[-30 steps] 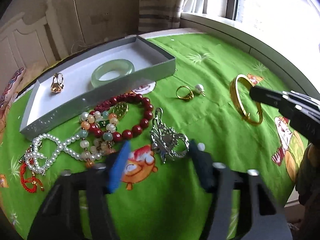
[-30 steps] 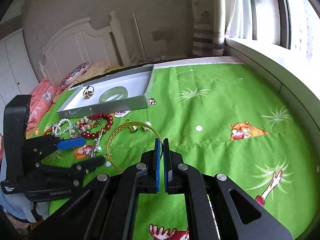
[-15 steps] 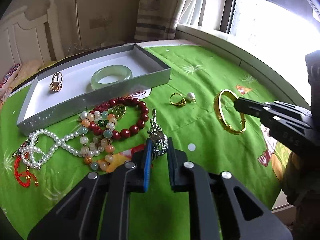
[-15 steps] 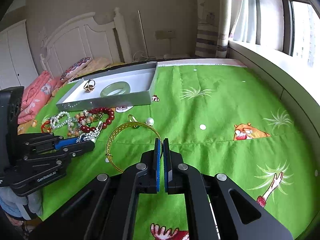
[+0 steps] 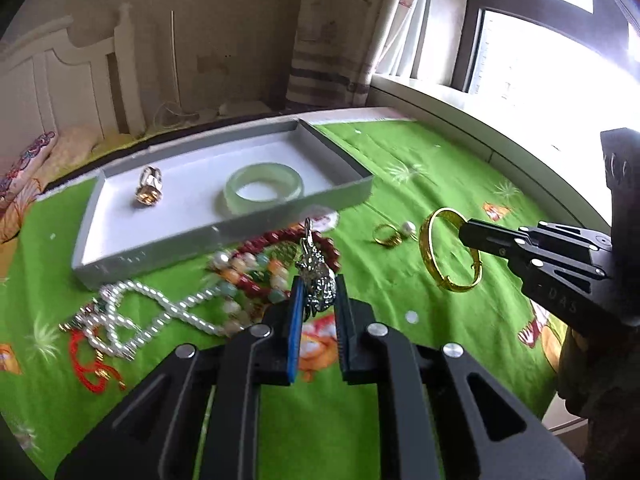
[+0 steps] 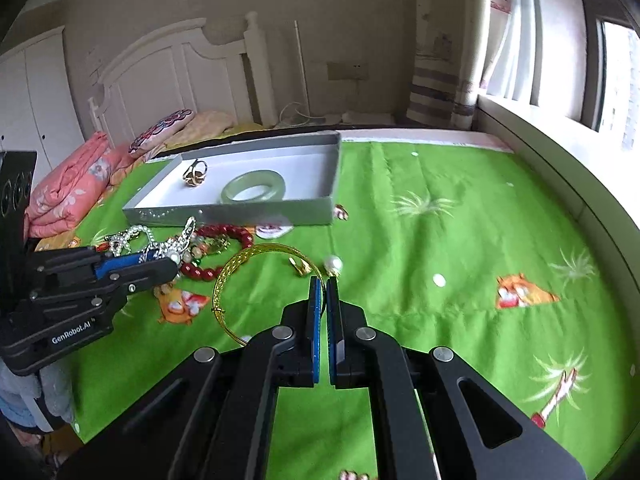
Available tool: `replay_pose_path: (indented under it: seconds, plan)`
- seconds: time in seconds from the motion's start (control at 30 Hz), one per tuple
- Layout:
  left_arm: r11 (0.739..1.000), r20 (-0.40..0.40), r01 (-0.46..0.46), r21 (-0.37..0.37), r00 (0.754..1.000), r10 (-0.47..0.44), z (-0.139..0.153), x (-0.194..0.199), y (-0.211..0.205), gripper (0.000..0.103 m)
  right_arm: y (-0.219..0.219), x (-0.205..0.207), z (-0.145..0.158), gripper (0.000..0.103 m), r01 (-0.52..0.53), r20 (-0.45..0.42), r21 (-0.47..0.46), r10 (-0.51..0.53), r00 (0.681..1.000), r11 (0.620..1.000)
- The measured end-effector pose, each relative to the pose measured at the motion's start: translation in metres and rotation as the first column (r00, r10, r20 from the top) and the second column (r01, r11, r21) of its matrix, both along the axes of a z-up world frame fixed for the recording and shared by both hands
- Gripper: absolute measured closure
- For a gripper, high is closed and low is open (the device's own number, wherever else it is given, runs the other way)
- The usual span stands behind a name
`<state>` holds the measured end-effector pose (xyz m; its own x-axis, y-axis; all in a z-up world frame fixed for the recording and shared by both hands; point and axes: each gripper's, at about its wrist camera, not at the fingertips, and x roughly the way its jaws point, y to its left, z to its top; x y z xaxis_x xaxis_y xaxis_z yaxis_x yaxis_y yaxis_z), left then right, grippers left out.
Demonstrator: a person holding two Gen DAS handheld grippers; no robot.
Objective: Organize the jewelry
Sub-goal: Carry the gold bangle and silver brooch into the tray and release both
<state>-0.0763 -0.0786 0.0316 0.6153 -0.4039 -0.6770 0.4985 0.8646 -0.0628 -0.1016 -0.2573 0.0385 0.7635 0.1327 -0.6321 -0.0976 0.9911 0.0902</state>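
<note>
My left gripper (image 5: 318, 292) is shut on a silver ornate pendant (image 5: 316, 280) and holds it above the green bedspread, near the bead pile; it also shows in the right wrist view (image 6: 168, 254). My right gripper (image 6: 323, 292) is shut on a gold bangle (image 6: 240, 276), held just over the cloth; the bangle also shows in the left wrist view (image 5: 448, 256). The grey jewelry box (image 5: 224, 236) holds a green jade bangle (image 5: 264, 188) and a gold ring (image 5: 149, 192).
A red bead bracelet (image 5: 276, 240), a multicolour bead bracelet (image 5: 244, 276), a pearl necklace (image 5: 160, 308) and a red cord (image 5: 86, 364) lie in front of the box. A small gold ring (image 5: 386, 234) and a pearl (image 5: 408, 227) lie to the right. A window ledge borders the bed.
My left gripper closed on the silver pendant and lifted it off the cloth toward the box. My right gripper stayed shut on the gold bangle and rose slightly.
</note>
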Motion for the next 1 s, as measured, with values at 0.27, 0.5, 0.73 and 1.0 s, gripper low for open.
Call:
replay_pose_path:
  seconds: [0.27,0.5,0.73,1.0]
  plan:
    - [0.999,0.008,-0.043,0.002,0.999,0.043,0.013,0.032,0.016,0.089,0.02,0.033,0.014,0.1,-0.031,0.026,-0.032,0.031,0.999,0.999]
    - [0.995,-0.052,-0.085,-0.044,0.995,0.082,0.016,0.08,0.033,0.089,0.025,0.085,0.017,0.1,-0.023,0.008,-0.008,0.023,1.0,1.0]
    - [0.99,-0.117,-0.116,-0.086,0.988,0.105,0.016,0.128,0.038,0.089,0.046,0.138,0.022,0.1,-0.037,-0.019,-0.046,0.036,0.999,0.998]
    - [0.968,-0.248,-0.149,-0.201,0.964,0.097,0.001,0.173,0.051,0.088,0.048,0.198,0.014,0.099,0.013,-0.087,-0.074,-0.02,0.996,0.997]
